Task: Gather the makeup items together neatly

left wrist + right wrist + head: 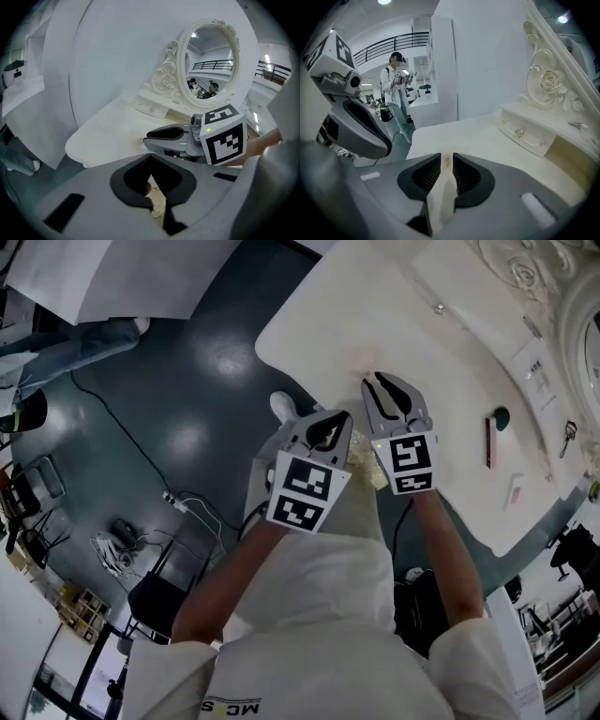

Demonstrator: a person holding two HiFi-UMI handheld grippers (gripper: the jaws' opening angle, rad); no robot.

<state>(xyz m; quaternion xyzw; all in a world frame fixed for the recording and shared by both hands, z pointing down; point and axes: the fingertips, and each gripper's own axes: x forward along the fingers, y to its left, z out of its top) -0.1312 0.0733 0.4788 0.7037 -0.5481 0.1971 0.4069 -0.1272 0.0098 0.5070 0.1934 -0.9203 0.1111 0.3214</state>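
**Plainly not gathered yet: both grippers sit well away from the makeup**

Over the near edge of the dressing table [412, 324], the left gripper [330, 427] has its jaws clenched, tips meeting with nothing visibly pinched. The right gripper [386, 388], just beside it, shows a narrow gap between its ribbed pads. As far as I can tell only pale tabletop shows through, so it grasps nothing. A yellowish speckled thing [361, 460] lies under the two grippers; what it is I cannot tell.

The makeup lies well apart from them, over on the right side of the table. There is a dark red stick [488, 442], a small dark round thing [502, 416] near its far end, and a pale pink flat piece [515, 491] close to the table's edge. Nothing looks grouped yet.

The risks lie mostly on that right side:
- The stick looks round, so a glancing touch could roll it toward the edge.
- The pink piece is flat, so jaws may slide it off the table instead of lifting it.
- The right jaws' gap looks too narrow to take the stick, and the left's clenched jaws would only shove things.
- A careless reach could also knock the mirror [211, 61] behind.
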